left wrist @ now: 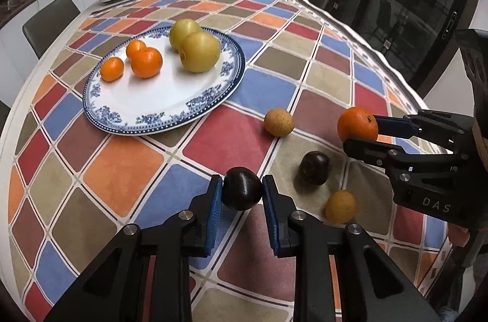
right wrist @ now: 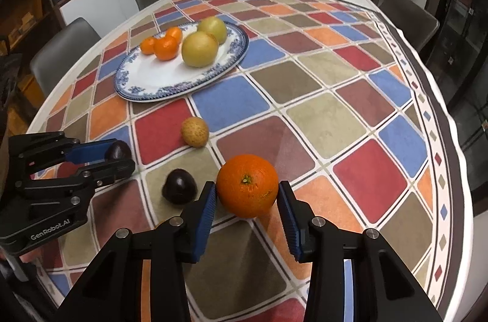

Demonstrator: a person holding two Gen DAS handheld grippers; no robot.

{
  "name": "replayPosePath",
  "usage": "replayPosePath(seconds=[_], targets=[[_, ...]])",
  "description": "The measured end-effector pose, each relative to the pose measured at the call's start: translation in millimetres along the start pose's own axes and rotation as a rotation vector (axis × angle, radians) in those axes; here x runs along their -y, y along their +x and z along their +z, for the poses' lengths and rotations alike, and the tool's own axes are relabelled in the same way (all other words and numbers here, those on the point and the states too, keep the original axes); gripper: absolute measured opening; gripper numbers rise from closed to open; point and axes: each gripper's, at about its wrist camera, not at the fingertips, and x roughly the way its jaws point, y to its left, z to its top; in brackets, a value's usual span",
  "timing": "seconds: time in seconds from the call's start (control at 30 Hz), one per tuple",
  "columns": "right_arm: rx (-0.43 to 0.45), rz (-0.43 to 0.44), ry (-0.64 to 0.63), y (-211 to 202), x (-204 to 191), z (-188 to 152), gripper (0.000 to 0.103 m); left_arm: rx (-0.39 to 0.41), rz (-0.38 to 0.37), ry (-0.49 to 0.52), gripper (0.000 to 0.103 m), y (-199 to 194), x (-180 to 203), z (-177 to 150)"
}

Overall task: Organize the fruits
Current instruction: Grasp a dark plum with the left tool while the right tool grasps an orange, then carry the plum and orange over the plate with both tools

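Beside the plate [left wrist: 170, 108], 3 loose fruits [left wrist: 279, 122] lie

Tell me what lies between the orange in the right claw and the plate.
One small speckled yellow-brown fruit on the tablecloth; otherwise bare cloth from the orange to the plate, clearest in the right wrist view.

A plum [left wrist: 242, 188] sits between the jaws of the left gripper [left wrist: 242, 194], an orange [right wrist: 247, 185] between those of the right gripper [right wrist: 247, 197]. Beyond the left jaws and off to their left, a plate [left wrist: 146, 120] on the table [right wrist: 335, 120] carries three tangerines [left wrist: 146, 62] and, to their right, two pears [left wrist: 199, 52] — touching. Right of the left jaws lie a second plum [left wrist: 315, 168] and two small fruits — one nearer [left wrist: 340, 206], one farther [left wrist: 278, 122] — well apart from the plate.
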Motion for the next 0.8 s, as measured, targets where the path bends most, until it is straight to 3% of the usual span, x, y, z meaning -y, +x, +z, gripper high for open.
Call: replayPosePath(seconds=[0.8], targets=[[0.173, 0.071, -0.069, -72.9, -52.5, 26.5, 0.042, 0.193, 0.030, -0.016, 0.027, -88.9, -18.2, 6.6]])
